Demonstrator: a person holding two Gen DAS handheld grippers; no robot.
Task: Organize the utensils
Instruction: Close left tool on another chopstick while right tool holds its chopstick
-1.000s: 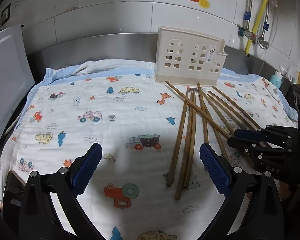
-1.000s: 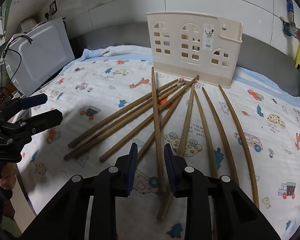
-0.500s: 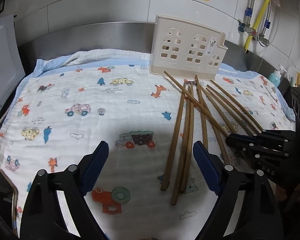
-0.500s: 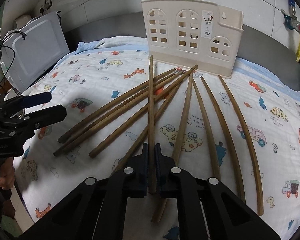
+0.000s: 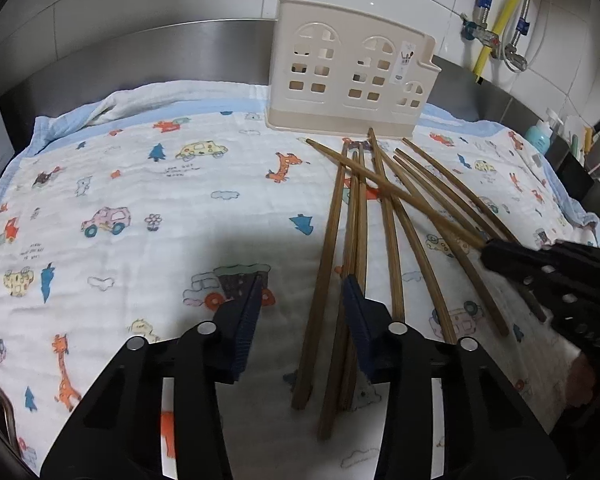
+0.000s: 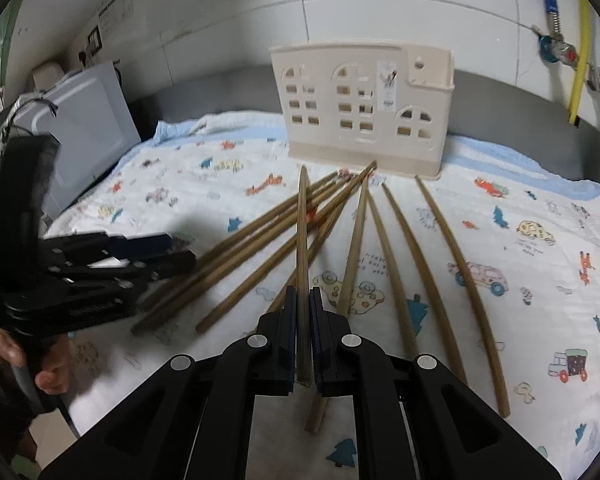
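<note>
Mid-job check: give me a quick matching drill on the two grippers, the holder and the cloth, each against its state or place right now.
1 right gripper
2 left gripper
3 utensil holder
4 printed cloth

a upright at the back, by the wall
b jaws closing around chopsticks lying on the cloth
c spread under everything
d clamped on one chopstick

Pairs: 1-d, 2-b, 3-a, 4-c

Brown chopsticks [image 5: 358, 216] fanned (one raised), cream holder [image 5: 350, 70] upright

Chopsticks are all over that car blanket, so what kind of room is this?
Most likely a home kitchen. The wall is tiled and has fruit stickers, a utensil holder stands behind the chopsticks, and a microwave-like box sits at the left.
</note>
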